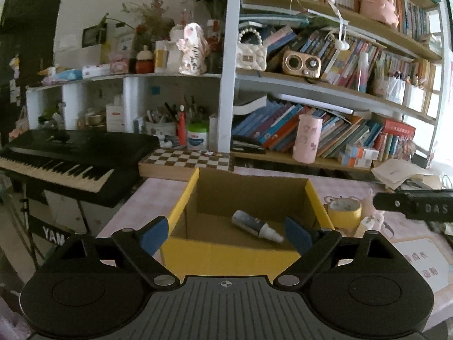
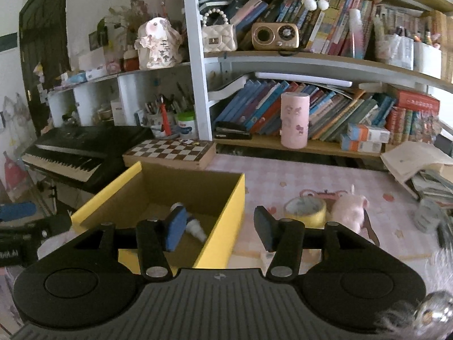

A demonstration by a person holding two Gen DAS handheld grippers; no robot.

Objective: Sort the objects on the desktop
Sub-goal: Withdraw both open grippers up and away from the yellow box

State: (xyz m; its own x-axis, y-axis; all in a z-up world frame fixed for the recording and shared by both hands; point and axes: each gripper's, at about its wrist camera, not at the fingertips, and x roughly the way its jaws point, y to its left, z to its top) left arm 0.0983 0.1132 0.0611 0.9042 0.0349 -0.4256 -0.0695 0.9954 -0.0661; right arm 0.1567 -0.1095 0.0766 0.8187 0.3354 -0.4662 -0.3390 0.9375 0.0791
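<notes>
Left wrist view reads "YAM" in white on the stand of the black electronic keyboard (image 1: 70,164), left of the open yellow cardboard box (image 1: 226,250), and "DAS" on the black arm of the right tongs (image 2: 219,228) that enters from the right. One grey-and-white spray bottle (image 1: 256,225) lies on its side on the box floor. Left tongs (image 1: 226,231) hang released over the box, blue pads wide, nothing between them. Right wrist view shows the right tongs spread and empty above the box's right wall. Right of the box, on the pink checked worktop (image 2: 283,175), sit one yellow tape roll (image 2: 305,211) and one pink fluffy toy (image 2: 349,208), touching. Behind the box stands one brown-and-white chessboard case (image 2: 170,151); further right, one pink cylinder (image 2: 294,120) on the lowest bookshelf.
</notes>
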